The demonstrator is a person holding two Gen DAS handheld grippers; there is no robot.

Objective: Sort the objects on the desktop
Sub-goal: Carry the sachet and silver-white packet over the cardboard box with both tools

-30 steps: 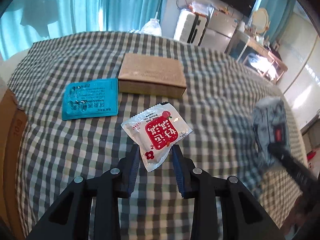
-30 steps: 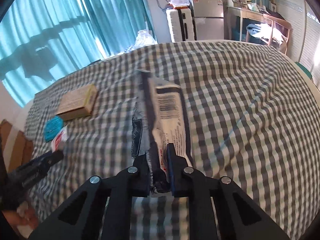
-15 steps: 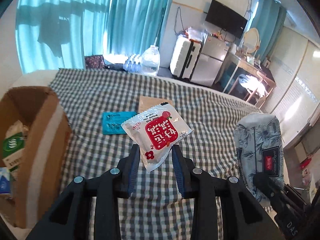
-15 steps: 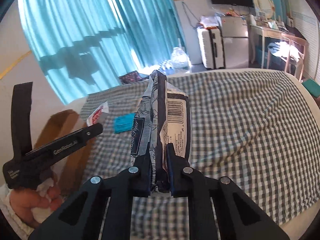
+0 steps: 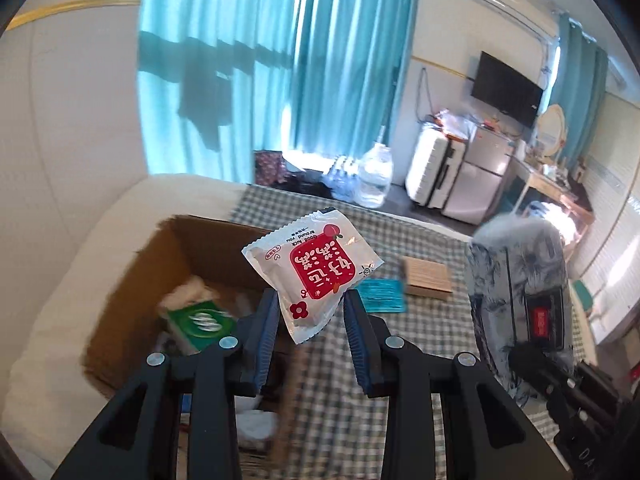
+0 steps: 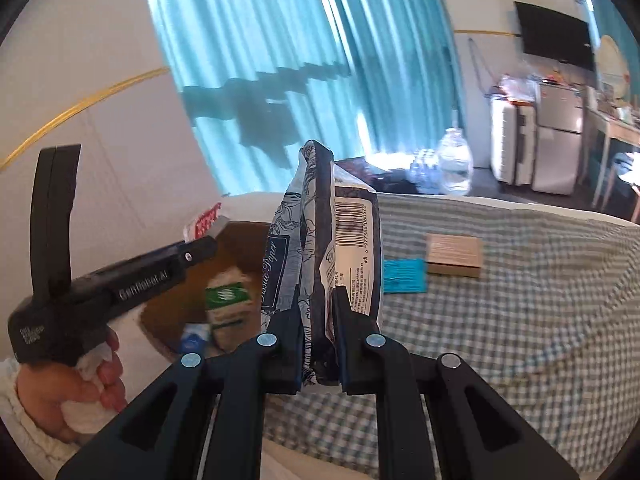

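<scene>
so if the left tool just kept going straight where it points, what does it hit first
Probably the far wall of the cardboard box, as the left tool holding the snack packet hangs over its edge; depth is unclear.

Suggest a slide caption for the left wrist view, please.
Left gripper carries a snack packet toward the cardboard box.

Left wrist view: looks along its fingers, high over the cardboard box (image 5: pixel 168 264) at 9 o'clock, facing the curtains (image 5: pixel 280 60). Right wrist view: same heading, from the right. Both share box, brown carton (image 6: pixel 454 255), teal packet (image 6: pixel 404 276).
</scene>
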